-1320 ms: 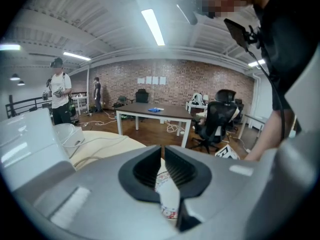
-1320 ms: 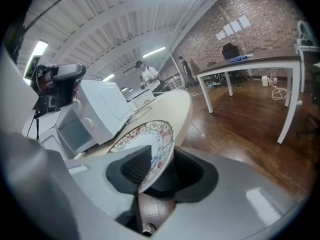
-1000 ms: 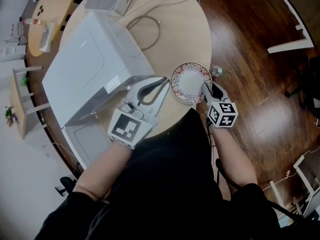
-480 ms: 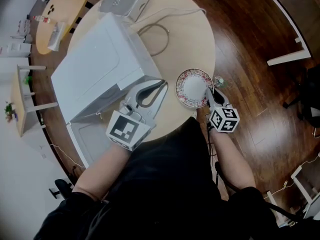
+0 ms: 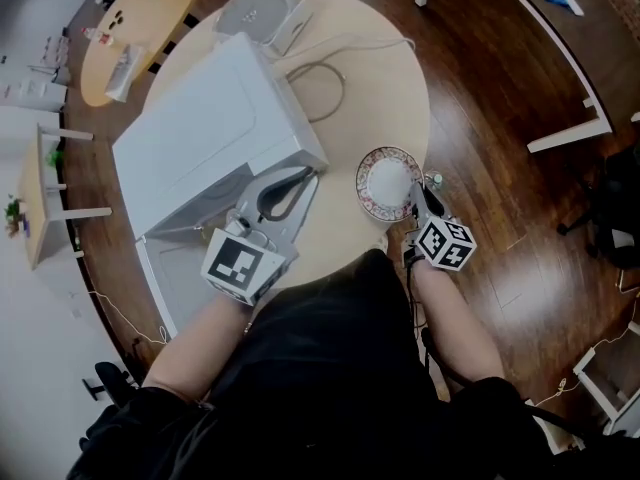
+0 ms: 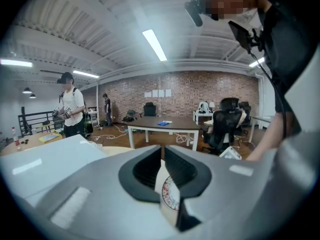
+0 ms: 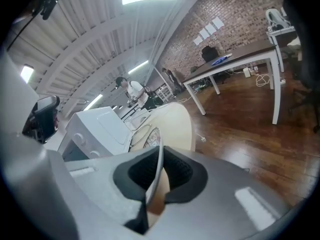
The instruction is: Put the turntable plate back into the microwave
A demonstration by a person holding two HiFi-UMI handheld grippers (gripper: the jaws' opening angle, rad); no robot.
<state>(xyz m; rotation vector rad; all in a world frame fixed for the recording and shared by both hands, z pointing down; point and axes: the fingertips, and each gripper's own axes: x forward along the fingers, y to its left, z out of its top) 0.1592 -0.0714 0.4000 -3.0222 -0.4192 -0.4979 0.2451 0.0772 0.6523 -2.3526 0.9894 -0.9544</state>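
We hold the plate (image 5: 385, 180) by its rim, just right of the open microwave (image 5: 210, 133).
Our right tongs (image 5: 418, 200) have just been closing, and their pads pinch the plate's near rim. The plate is over the table (image 5: 385, 78), close to the edge nearest us. Our left tongs (image 5: 308, 173) hover with their tips together and nothing between them, just in front of the microwave's corner and apart from the plate. The microwave's door (image 5: 185, 268) stands open toward us on the left.
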